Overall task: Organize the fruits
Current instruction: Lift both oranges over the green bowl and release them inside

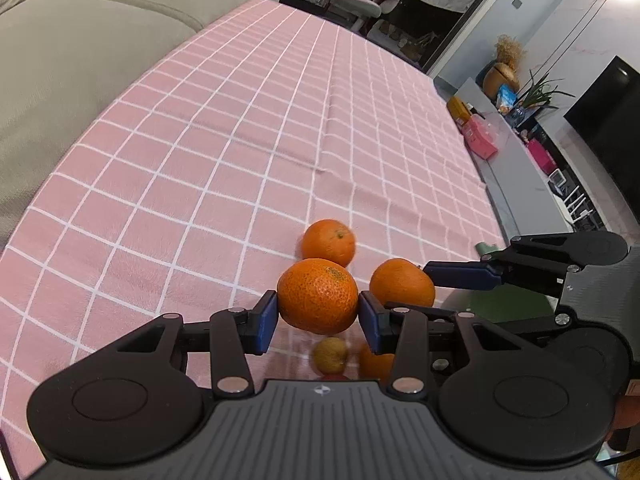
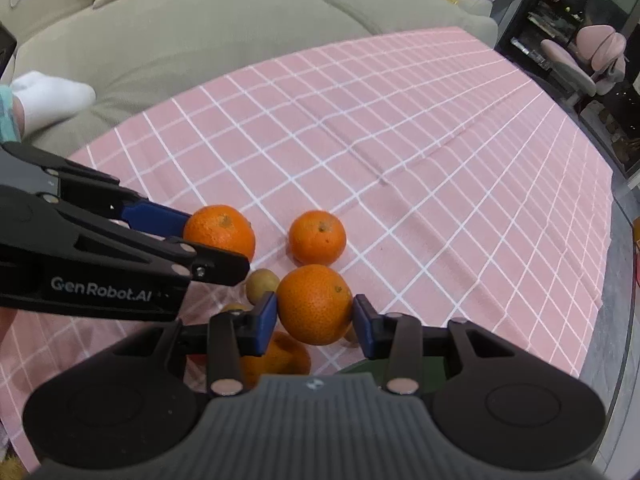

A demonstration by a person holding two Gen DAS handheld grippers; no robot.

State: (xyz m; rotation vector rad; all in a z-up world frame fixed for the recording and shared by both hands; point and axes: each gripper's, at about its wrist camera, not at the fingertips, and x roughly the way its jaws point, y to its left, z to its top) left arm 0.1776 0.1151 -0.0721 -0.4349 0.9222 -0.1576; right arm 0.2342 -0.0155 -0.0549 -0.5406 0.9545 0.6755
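Tangerines: four visible. One pinched between left gripper (image 1: 318,316) fingers; one (image 2: 314,304) pinched between right gripper (image 2: 314,320) fingers; both clear of pink checked bench (image 1: 200,140). One loose tangerine (image 2: 317,237) just beyond both sets of fingertips; another below right fingers. Kiwis (image 2: 262,285): at least two, beneath fingers.

My left gripper (image 1: 318,314) has matt black plastic arms, smooth blue pads and shiny metal rivets; its ribbed grey base looks rubbery. The mandarin (image 1: 318,295) between my pads has pitted, slightly glossy peel. My right gripper (image 2: 314,318) is built of the same parts, holding another dimpled orange (image 2: 314,304). The tablecloth (image 1: 200,140) is soft matt pink cloth, creased. The sofa (image 1: 80,48) is dull woven beige fabric.
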